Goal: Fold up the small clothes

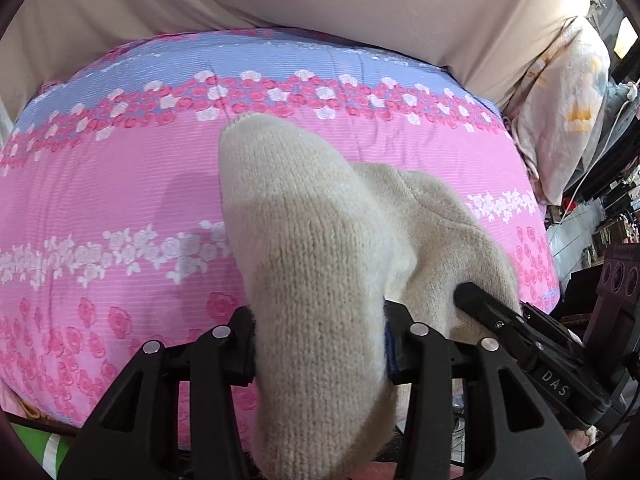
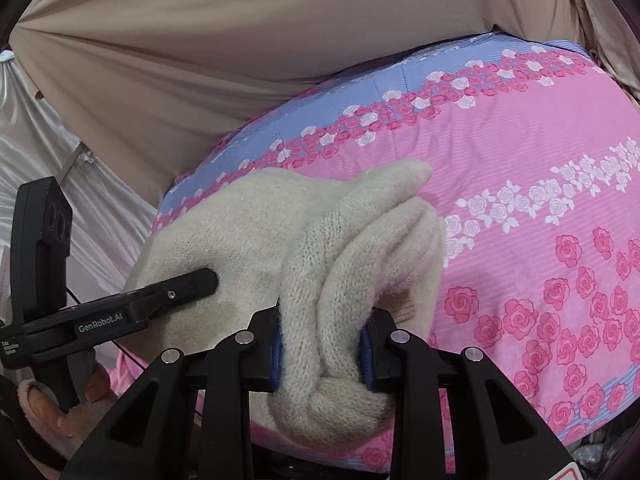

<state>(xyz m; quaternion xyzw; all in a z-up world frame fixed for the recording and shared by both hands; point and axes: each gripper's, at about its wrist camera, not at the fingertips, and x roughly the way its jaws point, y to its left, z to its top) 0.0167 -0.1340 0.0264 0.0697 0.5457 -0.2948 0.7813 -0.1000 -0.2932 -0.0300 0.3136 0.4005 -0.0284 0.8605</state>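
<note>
Two grippers, one cream knit garment (image 1: 320, 240), held above pink floral bedding (image 1: 100, 200). Left gripper (image 1: 320, 360): partly closed, pads pinching a thick fold of knit. Right gripper (image 2: 322, 354): narrower still, clamped on a twisted, bunched roll of the same garment (image 2: 280, 224). Garment slung between both tools, far end drooping toward the bedding, contact with it impossible to tell.

Likely trouble: fuzzy wool sliding out of either pinch under its own weight; uneven pull between the two hands, worsening the twist; bunched layers at the right pads, giving a lumpy fold rather than a flat one; loose end dragging and creasing if lowered carelessly.
</note>
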